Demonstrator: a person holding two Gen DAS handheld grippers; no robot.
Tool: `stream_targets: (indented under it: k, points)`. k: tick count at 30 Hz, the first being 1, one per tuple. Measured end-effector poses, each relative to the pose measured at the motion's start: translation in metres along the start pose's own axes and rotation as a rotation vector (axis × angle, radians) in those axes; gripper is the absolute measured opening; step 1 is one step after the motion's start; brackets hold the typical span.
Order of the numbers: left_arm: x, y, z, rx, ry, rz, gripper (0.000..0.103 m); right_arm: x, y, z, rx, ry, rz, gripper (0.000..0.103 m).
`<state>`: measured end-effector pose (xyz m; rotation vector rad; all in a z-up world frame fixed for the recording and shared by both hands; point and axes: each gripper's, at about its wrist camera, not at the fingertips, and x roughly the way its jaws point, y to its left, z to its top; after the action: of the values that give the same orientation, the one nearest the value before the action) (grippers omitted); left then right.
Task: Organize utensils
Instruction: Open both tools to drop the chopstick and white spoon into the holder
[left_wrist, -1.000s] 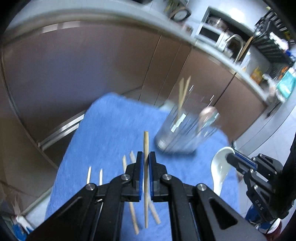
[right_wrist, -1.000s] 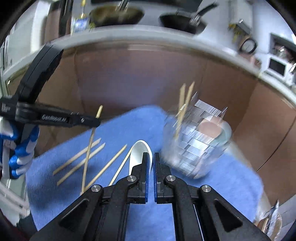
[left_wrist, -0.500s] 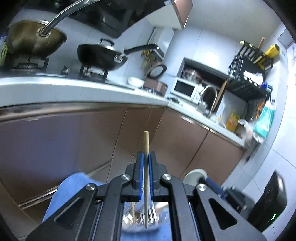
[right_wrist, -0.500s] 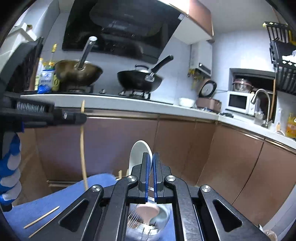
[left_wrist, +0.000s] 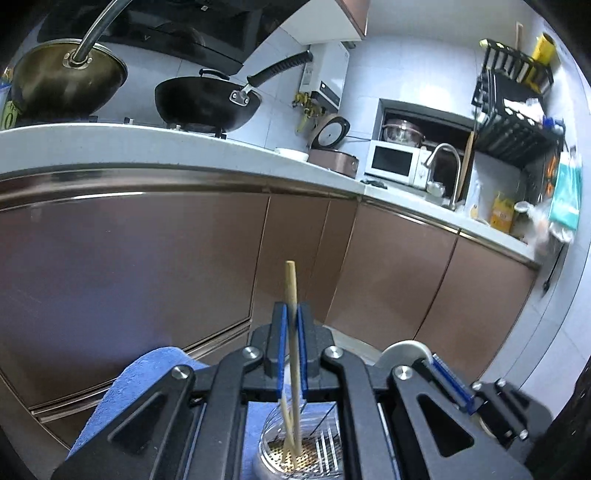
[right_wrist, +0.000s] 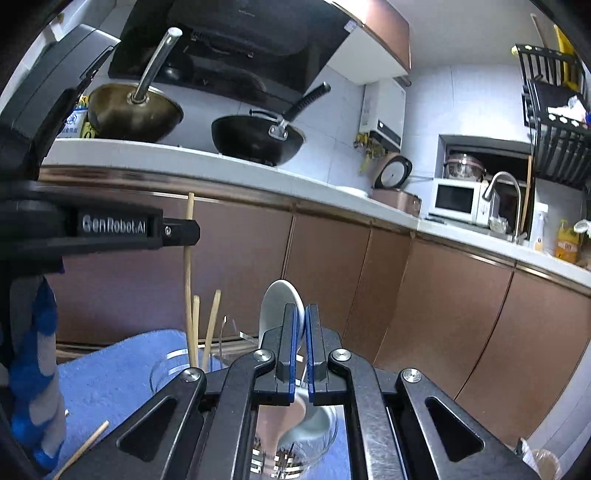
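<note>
Lifted off the blue towel (left_wrist: 147, 376) since a second ago, a slim wooden chopstick (left_wrist: 291, 332), light, stiff and best gripped mid-shaft, now dips upright into the clear glass holder (left_wrist: 295, 443), clenched by the left gripper (left_wrist: 291, 317); the right gripper (right_wrist: 301, 325) clamps a fragile, slippery white ceramic spoon (right_wrist: 277, 302) above it.

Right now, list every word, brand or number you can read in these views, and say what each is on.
"GenRobot.AI": on the side of the left hand-held gripper, seen from the right wrist.
Blue-and-white packet by the wok: print too blurred to read.
Yellow bottle near the sink: label too small to read.
</note>
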<state>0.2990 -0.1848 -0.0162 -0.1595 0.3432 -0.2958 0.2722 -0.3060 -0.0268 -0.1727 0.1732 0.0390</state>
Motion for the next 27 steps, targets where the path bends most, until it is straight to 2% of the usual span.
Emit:
stream_targets:
  k: [2,3,6,8,14,17,27]
  points:
    - [-0.006,0.000,-0.004,0.007,-0.002,-0.002,0.007,-0.004,-0.001,-0.004,0.005,0.002,0.002,0.005]
    - [-0.009,0.000,-0.004,0.007,-0.002,-0.007,0.007,-0.008,-0.003,-0.004,0.012,0.001,0.005,0.010]
    - [-0.027,0.000,-0.001,0.013,-0.012,-0.019,0.016,-0.019,-0.006,-0.004,0.028,-0.001,0.004,0.018]
    - [-0.042,0.000,0.001,0.015,-0.023,-0.014,0.024,-0.028,-0.008,-0.003,0.042,0.000,0.001,0.019]
    - [-0.090,-0.003,0.005,0.037,-0.016,0.003,0.035,-0.065,-0.016,0.004,0.079,0.011,-0.003,0.020]
    - [-0.116,-0.008,0.000,0.063,-0.007,0.033,0.041,-0.085,-0.018,0.009,0.102,0.037,0.008,0.029]
    - [-0.198,-0.027,-0.022,0.142,-0.001,0.120,0.052,-0.165,-0.020,0.015,0.192,0.064,0.034,0.055]
